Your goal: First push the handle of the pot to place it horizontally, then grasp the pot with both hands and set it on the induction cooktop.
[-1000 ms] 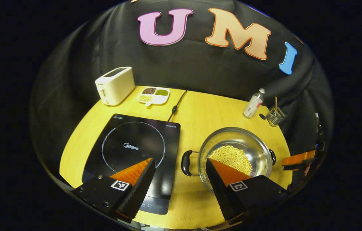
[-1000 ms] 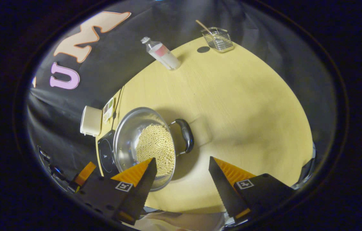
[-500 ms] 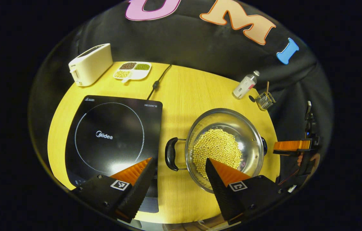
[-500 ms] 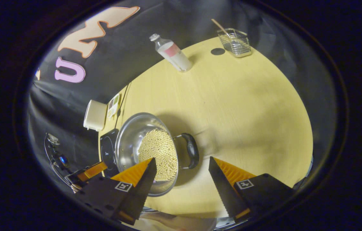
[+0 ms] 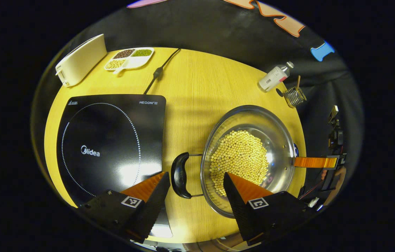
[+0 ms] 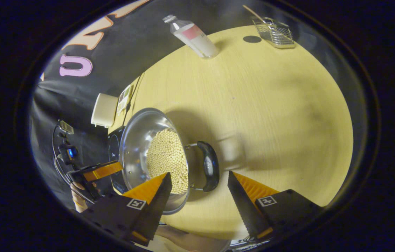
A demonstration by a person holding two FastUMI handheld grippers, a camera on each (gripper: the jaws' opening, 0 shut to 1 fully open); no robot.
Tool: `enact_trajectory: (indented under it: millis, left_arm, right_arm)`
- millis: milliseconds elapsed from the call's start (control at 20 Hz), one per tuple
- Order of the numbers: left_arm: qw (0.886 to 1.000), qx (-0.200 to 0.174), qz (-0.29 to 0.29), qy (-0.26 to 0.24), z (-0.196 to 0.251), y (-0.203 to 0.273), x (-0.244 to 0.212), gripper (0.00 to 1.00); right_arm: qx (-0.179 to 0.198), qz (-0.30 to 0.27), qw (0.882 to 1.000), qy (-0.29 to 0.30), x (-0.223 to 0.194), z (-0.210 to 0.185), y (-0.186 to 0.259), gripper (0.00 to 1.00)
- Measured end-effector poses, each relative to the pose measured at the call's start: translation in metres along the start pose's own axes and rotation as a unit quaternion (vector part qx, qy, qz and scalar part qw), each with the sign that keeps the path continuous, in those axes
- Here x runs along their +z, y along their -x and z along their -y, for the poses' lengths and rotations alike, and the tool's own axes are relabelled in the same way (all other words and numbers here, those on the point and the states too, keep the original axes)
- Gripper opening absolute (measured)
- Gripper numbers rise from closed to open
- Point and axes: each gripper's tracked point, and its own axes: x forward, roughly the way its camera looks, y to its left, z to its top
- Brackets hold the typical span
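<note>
While both pairs of my fingers stand apart and hold nothing, the steel pot (image 5: 250, 157) of yellow beans (image 5: 239, 161) sits on the table (image 5: 190, 87) just right of the induction cooktop (image 5: 110, 140), not on it. In the left gripper view my left gripper (image 5: 194, 196) hangs over the pot's black left handle (image 5: 179, 175), which lies between the spread fingers, untouched. In the right gripper view my right gripper (image 6: 199, 194) frames the opposite handle (image 6: 208, 165) the same way.

I judge both handles now lie level, so the two-handed grasp comes next. The risks I see:

- If one pair closes before the other, the pot could twist or slide on the smooth table.
- If my two hands lift unevenly, the pot tilts and the loose beans may spill over the low rim.
- A pinch on the thin wire arm instead of the black grip could slip.
- Carried too low, the base may catch the cooktop's edge.

The cooktop's glass reads "Midea" inside the ring and "HEGON III" at a corner; the bottle's (image 5: 274, 76) label I leave unread.
</note>
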Motion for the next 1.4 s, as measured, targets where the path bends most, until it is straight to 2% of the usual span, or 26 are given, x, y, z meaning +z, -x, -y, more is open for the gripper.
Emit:
enact_trajectory:
  millis: [250, 300, 350, 400, 450, 500, 550, 600, 750, 800, 850, 900, 950, 1000, 1050, 1100, 1150, 1300, 1400]
  left_arm:
    - [0.999, -0.001, -0.034, -0.001, -0.002, -0.018, 0.0, 0.93]
    - [0.999, 0.003, -0.038, -0.001, -0.006, -0.022, 0.001, 0.93]
    - [0.999, 0.005, -0.039, 0.0, -0.007, -0.024, 0.002, 0.9]
    - [0.999, 0.006, -0.041, 0.002, -0.007, -0.026, 0.003, 0.94]
    - [0.999, 0.009, -0.044, 0.004, -0.008, -0.026, 0.003, 0.86]
    - [0.999, 0.009, -0.043, 0.004, -0.008, -0.026, 0.005, 0.86]
    - [0.999, 0.011, -0.043, 0.004, -0.009, -0.027, 0.006, 0.89]
    - [0.999, 0.015, -0.047, 0.004, -0.012, -0.028, 0.006, 0.83]
    - [0.998, 0.023, -0.054, 0.009, -0.016, -0.029, 0.007, 0.74]
    - [0.998, 0.027, -0.056, 0.011, -0.018, -0.03, 0.007, 0.72]
    - [0.998, 0.031, -0.059, 0.013, -0.02, -0.029, 0.007, 0.69]
    - [0.997, 0.035, -0.06, 0.014, -0.021, -0.03, 0.008, 0.71]
    - [0.997, 0.04, -0.063, 0.014, -0.022, -0.03, 0.008, 0.64]
    - [0.997, 0.043, -0.067, 0.014, -0.022, -0.03, 0.006, 0.67]
    - [0.996, 0.047, -0.07, 0.011, -0.023, -0.031, 0.006, 0.65]
    - [0.996, 0.05, -0.074, 0.01, -0.023, -0.03, 0.005, 0.63]
    - [0.996, 0.053, -0.076, 0.009, -0.023, -0.03, 0.005, 0.62]
    - [0.995, 0.055, -0.084, 0.016, -0.021, -0.028, 0.001, 0.6]
    - [0.994, 0.054, -0.089, 0.017, -0.019, -0.029, -0.002, 0.59]
  right_arm:
    - [0.018, -0.023, 1.0, -0.004, 0.003, -0.003, -0.018, 0.98]
    - [0.023, -0.028, 0.999, -0.005, 0.003, -0.005, -0.02, 0.88]
    - [0.026, -0.032, 0.999, -0.007, 0.004, -0.005, -0.024, 0.88]
    - [0.027, -0.036, 0.999, -0.009, 0.005, -0.006, -0.028, 0.84]
    - [0.029, -0.041, 0.999, -0.011, 0.005, -0.006, -0.032, 0.78]
    - [0.031, -0.047, 0.998, -0.014, 0.005, -0.006, -0.035, 0.76]
    - [0.034, -0.052, 0.998, -0.017, 0.005, -0.006, -0.038, 0.76]
    - [0.036, -0.056, 0.998, -0.019, 0.004, -0.006, -0.041, 0.76]
    - [0.044, -0.065, 0.997, -0.022, 0.004, -0.009, -0.052, 0.75]
    - [0.044, -0.072, 0.996, -0.022, 0.001, -0.009, -0.054, 0.53]
    - [0.041, -0.075, 0.996, -0.019, 0.0, -0.007, -0.055, 0.53]
    - [0.045, -0.083, 0.995, -0.024, -0.002, -0.009, -0.053, 0.53]
    - [0.049, -0.085, 0.995, -0.027, -0.002, -0.01, -0.053, 0.51]
    - [0.052, -0.087, 0.994, -0.03, -0.001, -0.01, -0.054, 0.49]
    - [0.053, -0.086, 0.994, -0.031, 0.0, -0.01, -0.054, 0.48]
    - [0.053, -0.084, 0.995, -0.031, 0.0, -0.01, -0.056, 0.54]
    - [0.053, -0.078, 0.995, -0.028, 0.002, -0.009, -0.056, 0.54]
    - [0.052, -0.073, 0.996, -0.022, 0.003, -0.009, -0.054, 0.44]
    - [0.047, -0.072, 0.996, -0.019, 0.003, -0.007, -0.054, 0.43]
